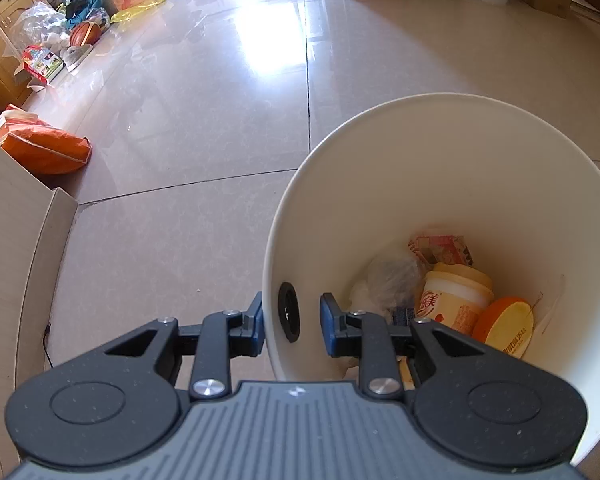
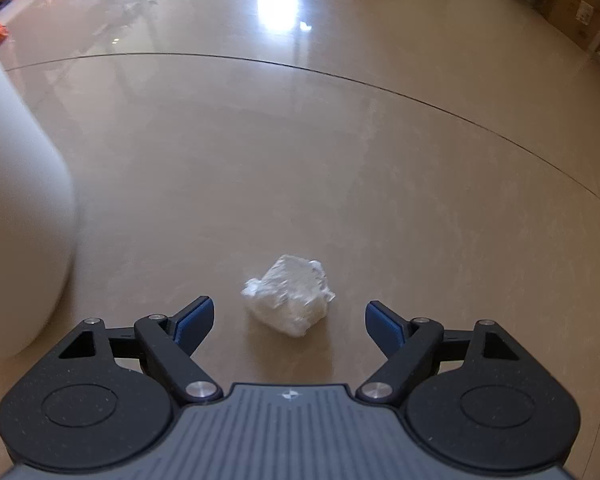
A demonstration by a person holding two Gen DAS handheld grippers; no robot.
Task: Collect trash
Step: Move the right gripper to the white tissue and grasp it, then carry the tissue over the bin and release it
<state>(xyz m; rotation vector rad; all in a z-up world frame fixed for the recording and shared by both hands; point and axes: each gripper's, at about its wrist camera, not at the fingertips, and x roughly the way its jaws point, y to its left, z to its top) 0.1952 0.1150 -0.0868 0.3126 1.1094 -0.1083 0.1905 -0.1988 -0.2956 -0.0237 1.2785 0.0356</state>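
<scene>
Tiled floor — paper wad between right gripper fingers.

The bin is positioned on the floor, with its wall straddled by the left gripper: one finger is located outside the wall and one inside. A cup, a lid, a carton and a bag are contained in the bin, the lid to the right of the cup and the carton behind it. A crumpled paper ball is located on the floor, between and just ahead of the spread fingers of the right gripper. The bin wall is located to the left of the ball, well apart from it.
</scene>
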